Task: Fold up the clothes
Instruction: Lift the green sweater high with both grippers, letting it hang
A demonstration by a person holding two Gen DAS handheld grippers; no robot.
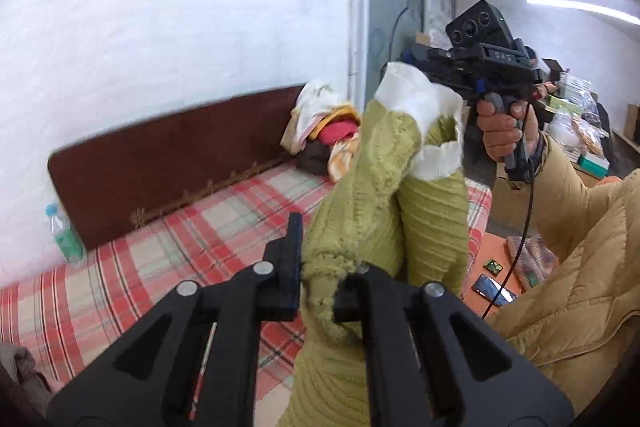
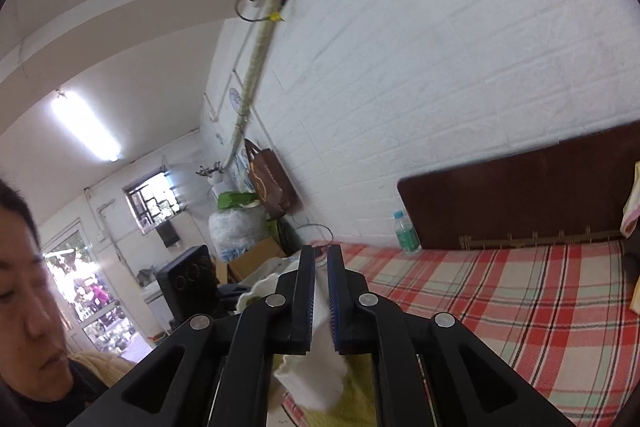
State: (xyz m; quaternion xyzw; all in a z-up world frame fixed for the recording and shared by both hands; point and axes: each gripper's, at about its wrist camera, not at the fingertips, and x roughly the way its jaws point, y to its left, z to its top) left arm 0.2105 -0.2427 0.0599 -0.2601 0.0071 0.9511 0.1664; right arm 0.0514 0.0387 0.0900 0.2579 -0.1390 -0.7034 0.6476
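Observation:
A green ribbed knit garment with white trim hangs in the air above the plaid bed. My left gripper is shut on a bunched green edge of it. My right gripper is held up high in the person's hand and is shut on the white trim. In the right wrist view the right gripper pinches the white trim between its fingers, with green knit showing below.
The bed has a red plaid cover and a dark brown headboard. A pile of clothes lies at its far end. A water bottle stands by the headboard. A phone lies on an orange surface.

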